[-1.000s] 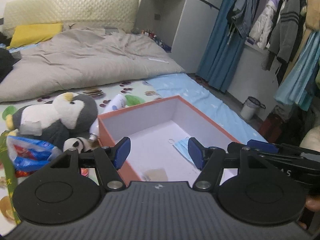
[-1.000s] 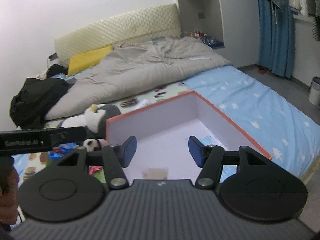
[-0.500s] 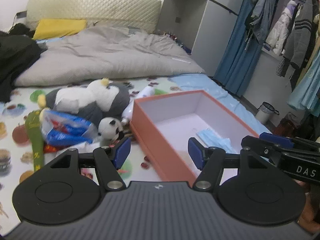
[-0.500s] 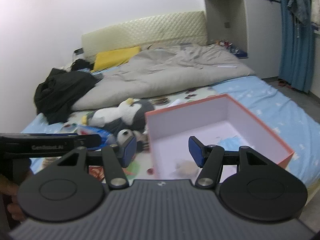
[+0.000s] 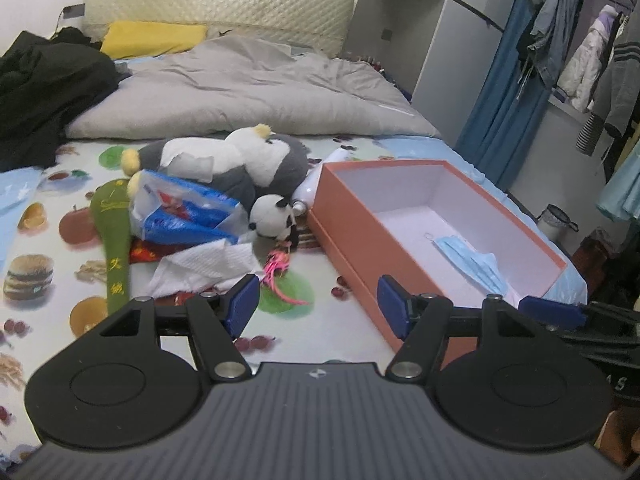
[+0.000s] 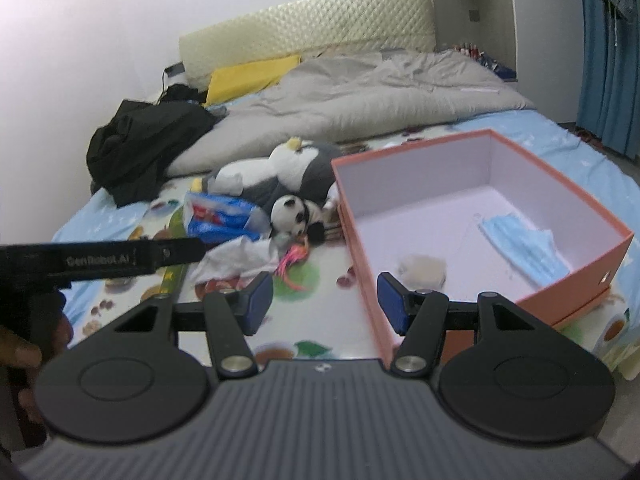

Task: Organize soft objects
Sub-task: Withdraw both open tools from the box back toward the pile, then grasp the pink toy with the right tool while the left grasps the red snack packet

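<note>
Left hand-held gripper (image 5: 318, 305) released, nothing between the pads; right hand-held gripper (image 6: 325, 299) likewise spread and empty. At 1 o'clock, orange box (image 5: 348, 236) on the bed, blue face mask (image 5: 472, 260) lying inside. At 11 o'clock, white tissue (image 5: 204, 268), then small panda plush (image 5: 272, 218) touching blue plastic bag (image 5: 188, 216). Farther, penguin plush (image 5: 236, 160), then grey duvet (image 5: 248, 92).

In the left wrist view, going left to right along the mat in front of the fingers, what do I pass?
Green cloth strip → blue plastic bag → small panda toy → orange box → blue face mask lying inside the box.
</note>
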A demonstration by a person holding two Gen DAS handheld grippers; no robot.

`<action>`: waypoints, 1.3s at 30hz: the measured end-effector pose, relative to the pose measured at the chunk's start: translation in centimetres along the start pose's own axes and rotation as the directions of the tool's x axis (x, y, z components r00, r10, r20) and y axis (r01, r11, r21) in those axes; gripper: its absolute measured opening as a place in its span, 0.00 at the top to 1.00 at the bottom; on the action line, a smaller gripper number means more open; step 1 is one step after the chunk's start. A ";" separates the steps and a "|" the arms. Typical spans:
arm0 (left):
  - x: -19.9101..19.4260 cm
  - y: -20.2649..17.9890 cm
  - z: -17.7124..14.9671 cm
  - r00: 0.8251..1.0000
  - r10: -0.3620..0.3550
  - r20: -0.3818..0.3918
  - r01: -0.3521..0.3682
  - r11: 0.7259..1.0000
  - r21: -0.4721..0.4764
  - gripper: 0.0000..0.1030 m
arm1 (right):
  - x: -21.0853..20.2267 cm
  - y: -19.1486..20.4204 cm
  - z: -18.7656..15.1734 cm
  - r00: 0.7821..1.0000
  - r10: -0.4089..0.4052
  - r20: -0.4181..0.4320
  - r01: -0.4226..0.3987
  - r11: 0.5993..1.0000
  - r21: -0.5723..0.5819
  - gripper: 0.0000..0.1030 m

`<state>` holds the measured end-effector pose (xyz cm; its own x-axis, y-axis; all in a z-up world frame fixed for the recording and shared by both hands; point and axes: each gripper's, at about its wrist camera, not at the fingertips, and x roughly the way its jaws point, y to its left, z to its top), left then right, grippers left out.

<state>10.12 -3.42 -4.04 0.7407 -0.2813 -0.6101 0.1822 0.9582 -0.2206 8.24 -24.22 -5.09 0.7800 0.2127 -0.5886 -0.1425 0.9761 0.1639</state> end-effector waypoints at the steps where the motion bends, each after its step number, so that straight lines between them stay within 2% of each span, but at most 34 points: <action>1: -0.1 0.3 -0.3 1.000 0.006 -0.002 -0.006 1.000 -0.004 0.32 | 0.0 0.3 -0.3 1.000 0.000 -0.007 0.000 1.000 -0.007 0.41; 7: 0.0 2.4 -2.3 0.999 0.043 -0.025 -0.044 0.998 -0.050 0.31 | 0.7 1.9 -1.5 0.999 0.009 -0.046 -0.011 0.999 -0.044 0.41; 14: 2.5 5.1 -3.9 0.994 0.085 -0.064 -0.090 0.992 -0.089 0.31 | 3.3 2.8 -1.9 0.996 0.029 -0.083 -0.034 0.998 -0.059 0.41; 23: 9.0 8.3 -4.6 0.983 0.128 -0.131 -0.139 0.987 -0.075 0.30 | 10.5 3.6 -2.7 0.983 0.043 -0.180 -0.049 0.998 -0.029 0.42; 29: 12.2 10.1 -4.2 0.979 0.123 -0.162 -0.138 0.986 -0.088 0.30 | 15.3 4.3 -1.4 0.979 0.037 -0.200 -0.044 0.999 -0.032 0.42; 31: 12.8 10.7 -4.1 0.979 0.114 -0.168 -0.133 0.985 -0.110 0.25 | 16.8 4.7 -0.8 0.977 0.011 -0.211 -0.022 0.998 -0.052 0.42; 39: 15.7 12.1 -3.6 0.974 0.103 -0.201 -0.129 0.984 -0.121 0.25 | 22.2 4.7 0.9 0.972 0.019 -0.233 -0.025 0.999 -0.025 0.44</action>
<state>21.65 3.62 -18.99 0.6105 -0.1862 -0.7698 0.0061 0.9731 -0.2305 25.42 -14.92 -16.61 0.6135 0.2354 -0.7538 -0.1776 0.9712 0.1587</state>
